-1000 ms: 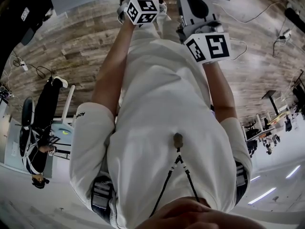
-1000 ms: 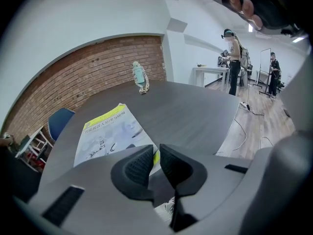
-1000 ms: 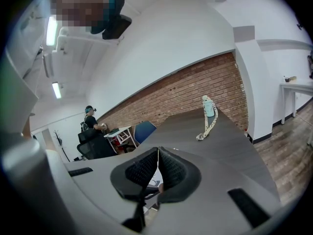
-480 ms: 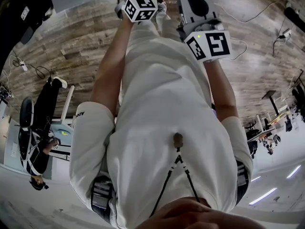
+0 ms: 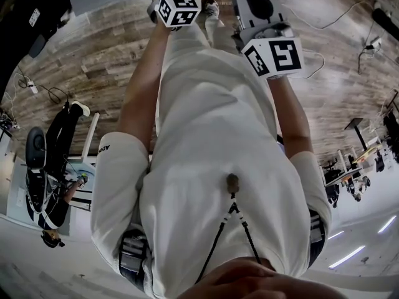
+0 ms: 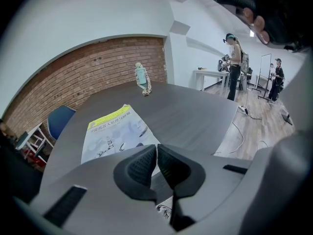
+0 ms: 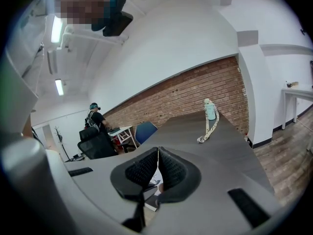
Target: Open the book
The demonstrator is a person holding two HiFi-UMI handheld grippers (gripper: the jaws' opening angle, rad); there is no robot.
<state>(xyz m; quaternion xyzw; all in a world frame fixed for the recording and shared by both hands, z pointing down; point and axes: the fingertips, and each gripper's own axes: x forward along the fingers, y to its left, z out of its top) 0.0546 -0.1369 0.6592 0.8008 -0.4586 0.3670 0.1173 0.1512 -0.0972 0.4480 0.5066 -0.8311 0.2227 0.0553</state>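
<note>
Book (image 6: 110, 133) lies flat and closed on the worktop (image 6: 205, 116), its near end just below the left gripper (image 6: 156, 150). That gripper's jaws have just been closing and now meet, with nothing plainly between them. The right gripper (image 7: 158, 153) is pressed together too. Likely slips: the pads miss the cover, or the light book skids when lifted. Its long axis runs away from the grippers, yellow title band farthest, towards the bottle (image 6: 142, 78).
</note>
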